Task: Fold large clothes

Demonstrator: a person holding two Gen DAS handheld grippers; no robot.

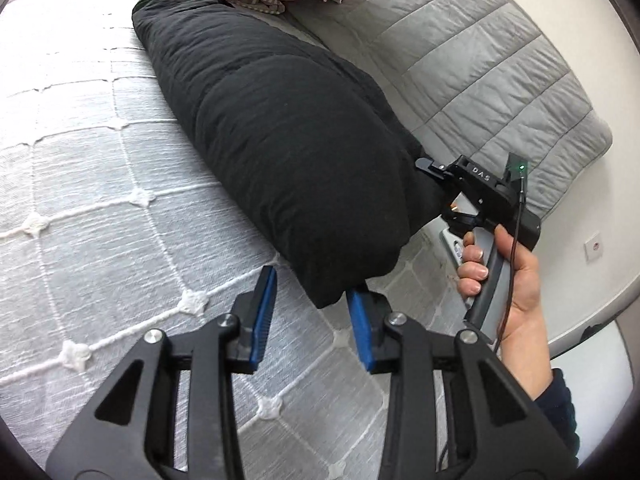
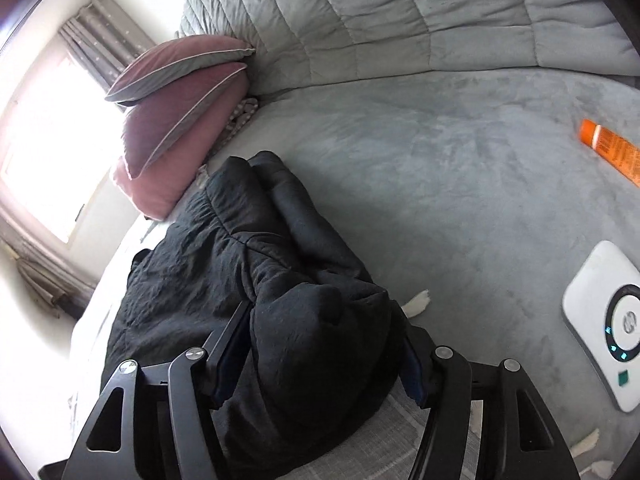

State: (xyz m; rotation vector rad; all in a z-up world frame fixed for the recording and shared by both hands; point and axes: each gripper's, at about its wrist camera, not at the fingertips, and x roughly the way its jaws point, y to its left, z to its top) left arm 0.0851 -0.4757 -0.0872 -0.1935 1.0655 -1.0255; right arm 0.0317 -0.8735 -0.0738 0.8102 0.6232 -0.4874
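Daylight from a curtained window [image 2: 52,136] falls on a bed [image 1: 80,160] covered by a white tufted spread, with a grey quilt [image 1: 460,48] and pink pillows [image 2: 180,128] at the far side. A black padded coat [image 1: 260,128] is laid along the bed as a long bundle, probably already folded lengthwise. Its near end is gathered between the fingers of the right claw [image 2: 320,360], which are spread wide around the thick fabric; whether it is truly pinched cannot be told. The right hand [image 1: 508,280] is wrapped around the handle, wrist raised. The left claw [image 1: 312,320] is held spread, nothing gripped, with one blue pad [image 1: 360,328] just beside the coat's corner, presumably for a second grasp.
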